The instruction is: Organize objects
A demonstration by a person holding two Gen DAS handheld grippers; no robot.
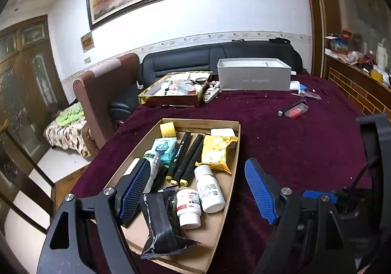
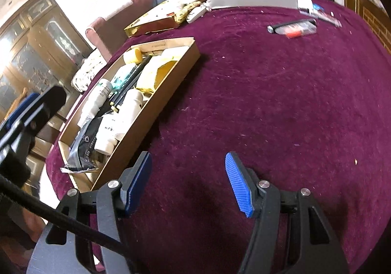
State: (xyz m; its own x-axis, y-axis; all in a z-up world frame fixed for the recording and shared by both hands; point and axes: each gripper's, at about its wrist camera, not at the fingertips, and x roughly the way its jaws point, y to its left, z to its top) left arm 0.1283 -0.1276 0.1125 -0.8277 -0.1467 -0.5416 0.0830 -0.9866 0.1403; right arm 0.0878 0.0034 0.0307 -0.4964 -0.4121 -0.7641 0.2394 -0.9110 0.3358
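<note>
Two spread tools (image 1: 198, 191) (image 2: 188, 183) beside cardboard tray's (image 2: 156, 105) right wall, above bare tablecloth (image 2: 281, 103)

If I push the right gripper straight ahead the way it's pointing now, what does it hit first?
Probably only the maroon velvet tablecloth: the open right gripper points over bare cloth, with the brown cardboard tray off to its left. Depth is unclear.

Matt cardboard tray (image 1: 235, 151), fuzzy cloth tablecloth (image 2: 281, 103)
</note>
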